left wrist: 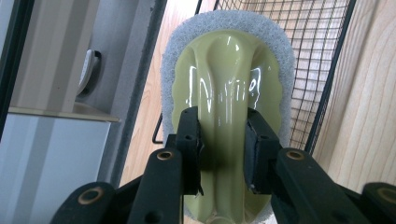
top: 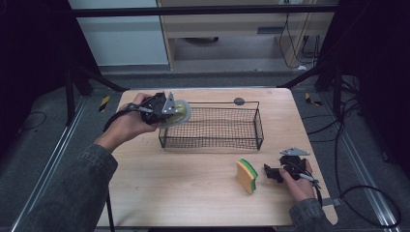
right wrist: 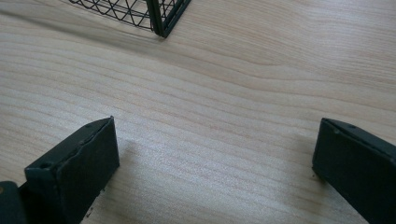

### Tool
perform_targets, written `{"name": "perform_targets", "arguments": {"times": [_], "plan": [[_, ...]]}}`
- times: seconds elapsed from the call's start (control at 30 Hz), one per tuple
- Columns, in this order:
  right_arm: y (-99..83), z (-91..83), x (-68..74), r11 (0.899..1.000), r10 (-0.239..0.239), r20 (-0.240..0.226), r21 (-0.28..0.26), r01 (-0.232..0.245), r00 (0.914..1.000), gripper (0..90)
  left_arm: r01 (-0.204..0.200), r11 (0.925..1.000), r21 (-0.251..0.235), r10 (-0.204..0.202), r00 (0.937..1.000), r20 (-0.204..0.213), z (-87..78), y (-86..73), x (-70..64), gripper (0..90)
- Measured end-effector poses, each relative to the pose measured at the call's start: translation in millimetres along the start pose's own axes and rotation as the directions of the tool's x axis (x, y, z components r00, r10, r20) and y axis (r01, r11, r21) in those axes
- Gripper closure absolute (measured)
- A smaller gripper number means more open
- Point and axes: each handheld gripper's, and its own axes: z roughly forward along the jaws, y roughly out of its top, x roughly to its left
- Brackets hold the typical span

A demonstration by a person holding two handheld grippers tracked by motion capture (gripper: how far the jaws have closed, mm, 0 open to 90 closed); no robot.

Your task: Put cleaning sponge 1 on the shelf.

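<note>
Left gripper point(left wrist: 223, 140): clamped tight on a scrubber point(left wrist: 229, 93), jaws squeezing the raised ridge down the middle of its shiny yellow-green back. White fuzzy pad all around the edge of that back, sticking out past the jaw tips. Held up off the desk point(top: 193, 193), right at the near left corner of the black wire basket point(top: 212, 128). Basket mesh just ahead of this gripper and off to its right side in the left gripper view. Seen from the high view, left gripper point(top: 167, 110) in a hand point(top: 128, 123) with a grey sleeve behind it, scrubber point(top: 180, 112) poking out over the basket's end rim.

Right gripper point(right wrist: 215, 154): jaws spread wide, nothing between them but bare wood. Down low near the desk, though hard to tell if touching. One corner of the basket point(right wrist: 163, 14) well ahead of the jaws, up and a bit to the left. Seen from the high view, right gripper point(top: 275, 173) held in the other hand point(top: 299, 181). Yellow and green sponge point(top: 247, 175) standing on its edge just in front of that gripper's tips, close but apart. Small dark round thing point(top: 239, 101) lying on the desk beyond the basket.
</note>
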Motion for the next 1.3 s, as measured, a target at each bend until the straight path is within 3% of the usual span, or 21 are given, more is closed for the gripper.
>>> {"name": "perform_targets", "arguments": {"times": [0.4, 0.87, 1.3], "plan": [[0.1, 0.1, 0.0, 1.000, 0.001, 0.000, 0.000, -0.001, 1.0000, 0.6, -0.044, 0.9989, 0.016, 0.044, 0.9990, 0.004, 7.9, 5.2, -2.0, 70.8], [0.1, 0.2, 0.1, 1.000, 0.001, 0.000, 0.000, -0.001, 1.0000, 0.6, -0.057, 0.9984, -0.003, 0.057, 0.9982, 0.019, 14.4, 10.4, -0.9, 70.8], [0.2, 0.2, 0.1, 1.000, 0.001, 0.000, 0.001, -0.001, 1.0000, 0.6, -0.071, 0.9974, 0.010, 0.071, 0.9962, 0.050, 33.2, 18.5, -2.3, 70.8]]}}
